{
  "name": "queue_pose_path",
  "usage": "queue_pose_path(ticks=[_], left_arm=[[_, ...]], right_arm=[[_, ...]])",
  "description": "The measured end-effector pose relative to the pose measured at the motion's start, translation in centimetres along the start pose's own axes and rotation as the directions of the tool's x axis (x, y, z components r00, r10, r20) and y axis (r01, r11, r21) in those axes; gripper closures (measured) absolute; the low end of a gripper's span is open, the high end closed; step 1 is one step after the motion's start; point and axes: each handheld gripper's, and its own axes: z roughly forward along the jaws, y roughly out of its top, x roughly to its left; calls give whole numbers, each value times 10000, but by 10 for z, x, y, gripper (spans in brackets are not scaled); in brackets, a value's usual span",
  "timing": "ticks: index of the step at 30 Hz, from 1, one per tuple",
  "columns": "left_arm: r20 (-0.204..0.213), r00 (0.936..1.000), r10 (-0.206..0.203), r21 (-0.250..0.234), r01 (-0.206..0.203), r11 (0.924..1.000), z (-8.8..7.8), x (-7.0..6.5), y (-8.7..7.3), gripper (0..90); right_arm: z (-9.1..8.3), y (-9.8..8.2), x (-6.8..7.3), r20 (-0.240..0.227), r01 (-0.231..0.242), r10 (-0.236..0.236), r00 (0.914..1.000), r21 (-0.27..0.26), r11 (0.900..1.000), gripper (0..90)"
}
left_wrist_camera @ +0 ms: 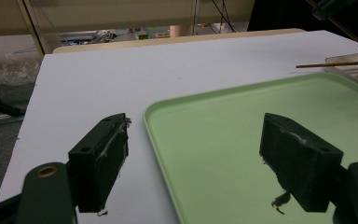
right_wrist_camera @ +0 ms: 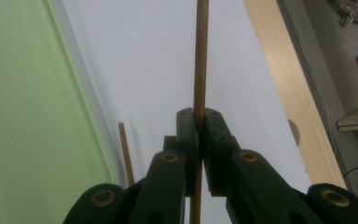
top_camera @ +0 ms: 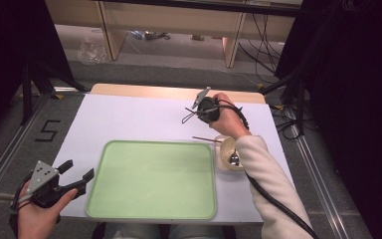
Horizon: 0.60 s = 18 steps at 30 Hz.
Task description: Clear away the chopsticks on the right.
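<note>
Chopstick [right_wrist_camera: 200, 56] pinched in my right fingers [right_wrist_camera: 198, 122], second chopstick [top_camera: 205, 139] waiting by the bowl [top_camera: 225, 158]; left fingers [left_wrist_camera: 205, 156] open, tray [top_camera: 129, 199] bare.

Right gripper [right_wrist_camera: 199, 122] pinches one chopstick [right_wrist_camera: 200, 56] above the white table [right_wrist_camera: 168, 60], beside the green tray [right_wrist_camera: 28, 93].

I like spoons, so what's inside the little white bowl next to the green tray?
A metal spoon sits inside the white bowl. The person's sleeve covers the bowl's right side, so anything there is hidden.
</note>
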Motion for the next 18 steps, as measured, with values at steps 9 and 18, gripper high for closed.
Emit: queue_pose_path(ticks=[9,18], left_arm=[[-60,10000,-36,61,36,10000,-1,0,0,232],[13,10000,-47,-39,47,10000,0,0,0,232]], right_arm=[[-19,-1,-4,124,-1663,1712,9852,-1786,9698,871],[-39,-5,-9,-81,-3275,3431,9393,-3201,8890,871]])
